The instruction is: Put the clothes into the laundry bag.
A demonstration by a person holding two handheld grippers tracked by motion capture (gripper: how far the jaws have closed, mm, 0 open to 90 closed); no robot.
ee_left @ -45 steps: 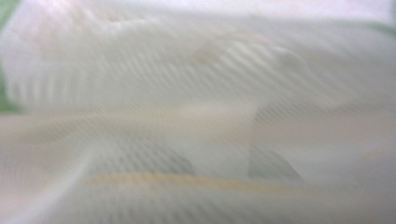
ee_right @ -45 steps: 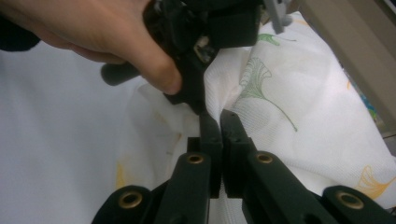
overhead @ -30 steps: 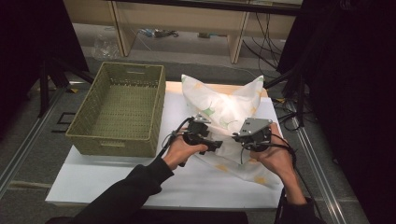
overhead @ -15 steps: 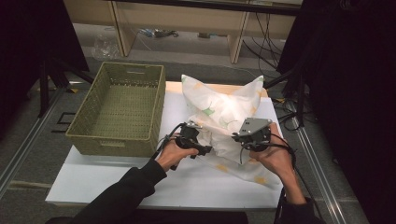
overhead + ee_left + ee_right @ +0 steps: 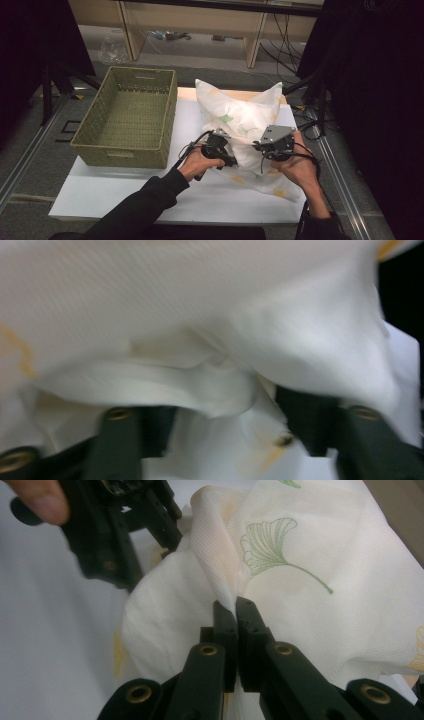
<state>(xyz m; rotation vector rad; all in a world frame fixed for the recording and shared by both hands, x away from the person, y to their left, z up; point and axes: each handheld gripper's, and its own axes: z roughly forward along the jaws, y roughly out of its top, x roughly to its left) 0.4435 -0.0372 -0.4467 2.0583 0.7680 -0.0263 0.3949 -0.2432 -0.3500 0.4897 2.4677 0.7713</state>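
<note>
The pillow (image 5: 235,120) lies just past both tongs, the right gripper (image 5: 235,611) pinching its cloth tight and the left gripper (image 5: 224,156) spread wide beside it.

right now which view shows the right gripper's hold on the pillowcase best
The right gripper view: the right gripper has its jaws shut on a fold of the pillowcase. The high view shows both grippers at the cloth from above, the pinch hidden. The left gripper view shows blurred white cloth over its own spread jaws.
</note>
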